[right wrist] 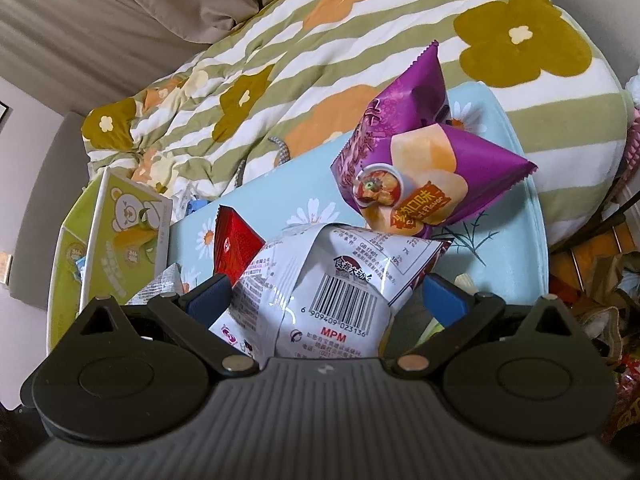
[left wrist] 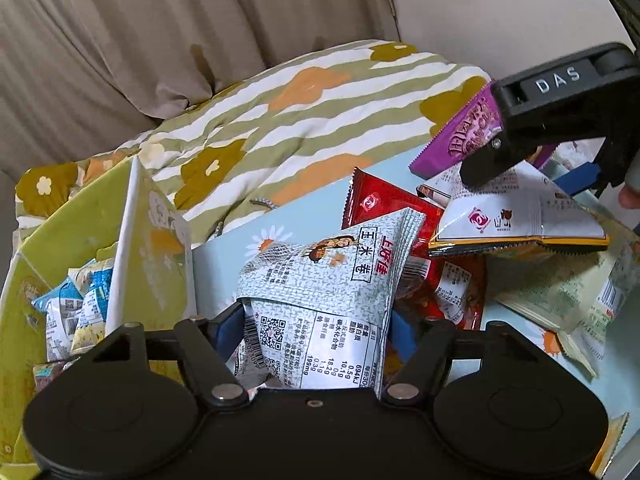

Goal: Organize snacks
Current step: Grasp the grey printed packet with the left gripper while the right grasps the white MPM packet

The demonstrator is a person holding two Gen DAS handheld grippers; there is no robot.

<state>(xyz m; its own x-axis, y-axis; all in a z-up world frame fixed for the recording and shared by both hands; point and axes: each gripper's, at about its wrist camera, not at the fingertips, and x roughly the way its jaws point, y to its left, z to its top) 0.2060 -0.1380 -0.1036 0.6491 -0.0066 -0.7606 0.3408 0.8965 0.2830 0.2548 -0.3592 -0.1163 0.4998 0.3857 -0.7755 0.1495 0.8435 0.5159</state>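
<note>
snack packets [left wrist: 452, 240] crowd the table [right wrist: 500, 216]; bare strip beside green box [left wrist: 160, 216].

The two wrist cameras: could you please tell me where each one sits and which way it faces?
Left wrist: on the left gripper, facing along its jaws at a grey-white snack packet; right gripper shows upper right.
Right wrist: on the right gripper, facing a white barcode packet and purple packet.
Shared: red packet, green box, floral quilt.

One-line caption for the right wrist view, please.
Right gripper closed on a white barcoded snack bag, purple chip bag beyond on the blue floral table.
</note>
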